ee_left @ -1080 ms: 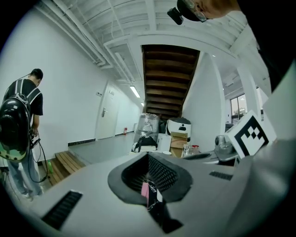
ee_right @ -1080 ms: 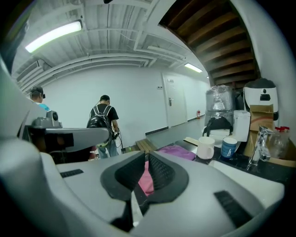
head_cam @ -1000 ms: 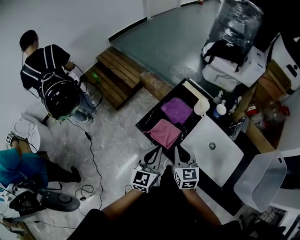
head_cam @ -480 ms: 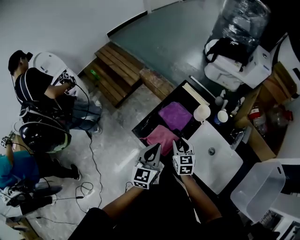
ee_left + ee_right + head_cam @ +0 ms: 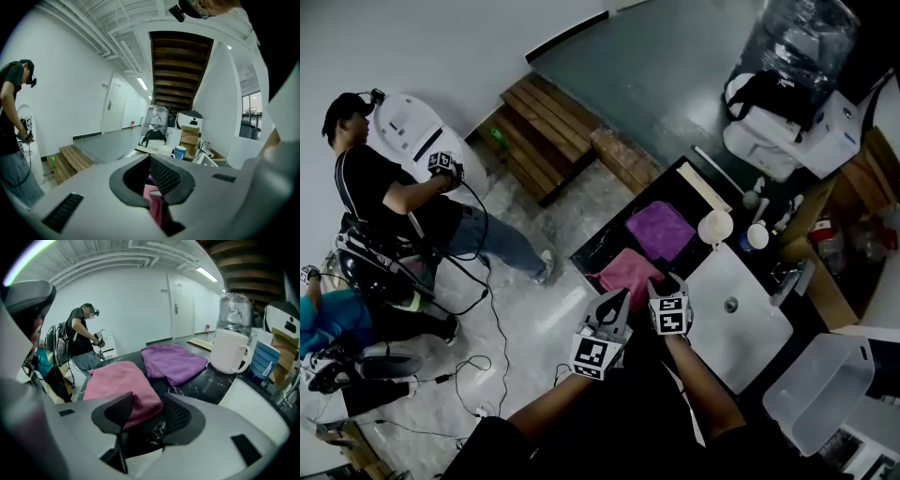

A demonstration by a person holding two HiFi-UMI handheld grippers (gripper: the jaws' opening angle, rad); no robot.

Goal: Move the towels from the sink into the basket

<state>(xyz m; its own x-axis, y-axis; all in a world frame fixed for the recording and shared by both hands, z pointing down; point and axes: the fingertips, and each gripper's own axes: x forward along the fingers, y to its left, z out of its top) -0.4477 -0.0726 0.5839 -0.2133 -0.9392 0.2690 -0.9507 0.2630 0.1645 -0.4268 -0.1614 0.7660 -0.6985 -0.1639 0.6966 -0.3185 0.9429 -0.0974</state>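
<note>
Pink towel just before right tool

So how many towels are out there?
2. A pink towel lies on the dark counter just ahead of the right claw; a purple towel lies beyond it, beside the white mug. Others may be hidden.

Pink towel and purple towel are soft, matt cloth. The table is dark, glossy, veined stone; the sink smooth white, the basket translucent plastic.
</note>
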